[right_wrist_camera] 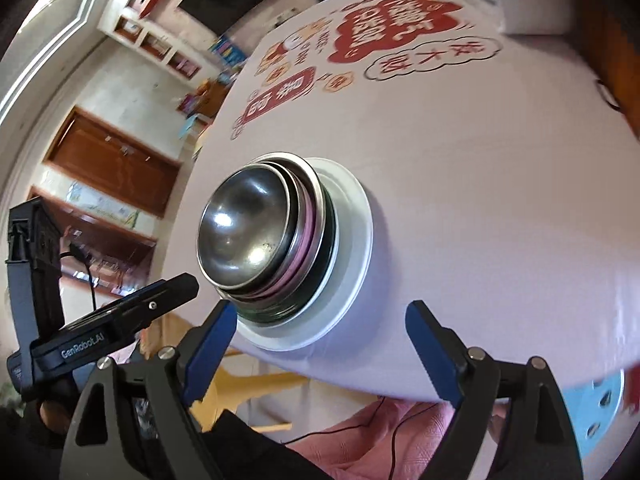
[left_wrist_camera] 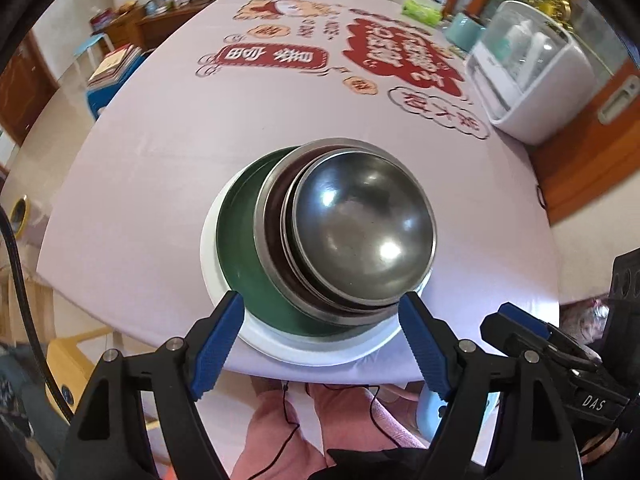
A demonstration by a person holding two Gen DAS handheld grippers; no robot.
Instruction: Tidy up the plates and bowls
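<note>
Stack of dishes (left_wrist_camera: 320,240) sits at the near edge of the tabletop (left_wrist_camera: 160,160), which wears a pale lilac cloth printed with red and orange cartoon lettering (left_wrist_camera: 272,58). Landmark for everything below: the stack.

Stack make-up, bottom to top: white plate (left_wrist_camera: 210,256) flat on the cloth; dark green plate (left_wrist_camera: 236,240) on it; wide steel bowl (left_wrist_camera: 266,216) on that; a dark reddish-pink rim just inside it; small steel bowl (left_wrist_camera: 360,224) on top. The bowls sit off-centre on the green plate. Right wrist view shows the same pile (right_wrist_camera: 280,240) with the white plate (right_wrist_camera: 356,240) ringing it.

Left gripper (left_wrist_camera: 320,316): fingers (left_wrist_camera: 218,340) spread wide, blue pads either side of the stack's near rim, holding nothing. Whether a pad touches the white plate cannot be told.

Right gripper (right_wrist_camera: 322,328): fingers (right_wrist_camera: 208,348) also spread wide, empty; one pad just beside the stack's near edge, the other well out to the side over bare cloth. It shows in the left wrist view beside the stack's near right.

Beyond the stack, far right corner of the tabletop: white appliance with a clear domed lid (left_wrist_camera: 528,68). Farther back, a green packet (left_wrist_camera: 422,6).
</note>
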